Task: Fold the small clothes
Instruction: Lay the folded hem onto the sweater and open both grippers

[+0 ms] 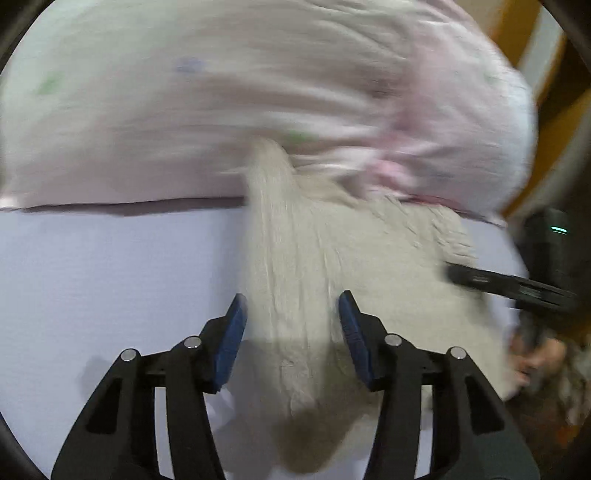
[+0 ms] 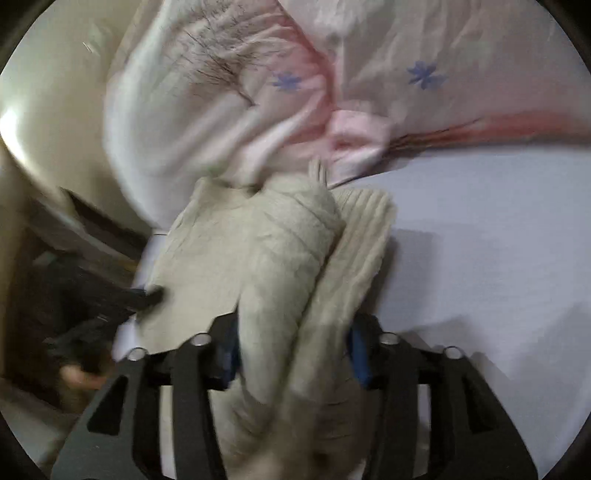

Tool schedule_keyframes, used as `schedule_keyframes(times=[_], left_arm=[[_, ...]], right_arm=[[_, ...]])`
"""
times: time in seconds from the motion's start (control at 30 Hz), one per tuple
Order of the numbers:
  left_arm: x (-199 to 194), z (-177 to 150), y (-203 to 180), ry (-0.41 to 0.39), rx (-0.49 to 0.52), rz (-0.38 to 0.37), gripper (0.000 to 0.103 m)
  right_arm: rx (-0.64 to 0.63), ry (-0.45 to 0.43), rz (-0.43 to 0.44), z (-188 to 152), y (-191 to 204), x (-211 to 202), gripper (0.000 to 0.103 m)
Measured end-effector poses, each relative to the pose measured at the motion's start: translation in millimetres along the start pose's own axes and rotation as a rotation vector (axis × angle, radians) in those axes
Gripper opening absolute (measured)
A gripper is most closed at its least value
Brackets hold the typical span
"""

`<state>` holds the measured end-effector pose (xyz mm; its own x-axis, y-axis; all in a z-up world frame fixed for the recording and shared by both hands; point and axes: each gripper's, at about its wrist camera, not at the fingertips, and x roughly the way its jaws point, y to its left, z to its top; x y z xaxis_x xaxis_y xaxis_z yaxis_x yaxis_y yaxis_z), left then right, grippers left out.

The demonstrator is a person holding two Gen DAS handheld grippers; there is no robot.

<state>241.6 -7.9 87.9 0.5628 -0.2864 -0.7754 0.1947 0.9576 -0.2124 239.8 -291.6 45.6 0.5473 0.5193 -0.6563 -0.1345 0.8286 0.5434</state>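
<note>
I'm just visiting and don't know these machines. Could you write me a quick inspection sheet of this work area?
Surface: pale lavender sheet, smooth where bare.
Job's things: beige knit garment, bunched, ribbed edge showing.
Clutter: crumpled pink floral quilt behind the garment, touching it.
Grippers: left gripper jaws apart with knit between them; right gripper jaws apart, knit bunched between the pads.
Cables: nothing seen.
Surroundings: wooden furniture at the edge; blurred.

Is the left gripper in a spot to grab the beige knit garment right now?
Probably yes: the left gripper is open with the beige knit garment already bunched between its blue pads, nothing blocking.
</note>
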Motion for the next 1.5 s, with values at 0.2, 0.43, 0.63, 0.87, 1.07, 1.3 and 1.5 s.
schedule_keyframes(times=[0.2,0.43,0.63,0.87,1.07,1.3,1.5], left_arm=[[-41.8,-22.0,-22.5,-0.162,0.033,-0.098,0.066],[-16.0,-44.8,-62.5,-0.102,0.184,-0.141,0.069],[5.0,-54.1,-82.7,-0.088,0.284,-0.119,0.068],[-22.0,-66.4,-70.0,-0.124,0.238,-0.125,0.078],[-42.6,-79.1,-40.9,-0.157,0.131,-0.035,0.095],[-52.5,-105.8,-29.1,-0.094,0.065,0.056,0.102],[-38.4,-117.1,-42.4,-0.064,0.114,0.145,0.102]], right_arm=[[-0.05,-0.143,0.108,-3.6,7.4,-39.7,0.06],[-0.117,-0.168,-0.064,-7.5,21.1,-15.3,0.011],[-0.151,-0.163,-0.287,-2.4,4.9,-0.9,0.011],[-0.176,-0.325,-0.12,-4.3,22.3,-59.9,0.057],[-0.236,-0.036,-0.188,-38.9,46.7,-14.8,0.066],[-0.263,-0.215,-0.262,-88.3,67.4,-71.5,0.101],[-0.205,-0.21,-0.39,-134.6,70.5,-63.5,0.101]])
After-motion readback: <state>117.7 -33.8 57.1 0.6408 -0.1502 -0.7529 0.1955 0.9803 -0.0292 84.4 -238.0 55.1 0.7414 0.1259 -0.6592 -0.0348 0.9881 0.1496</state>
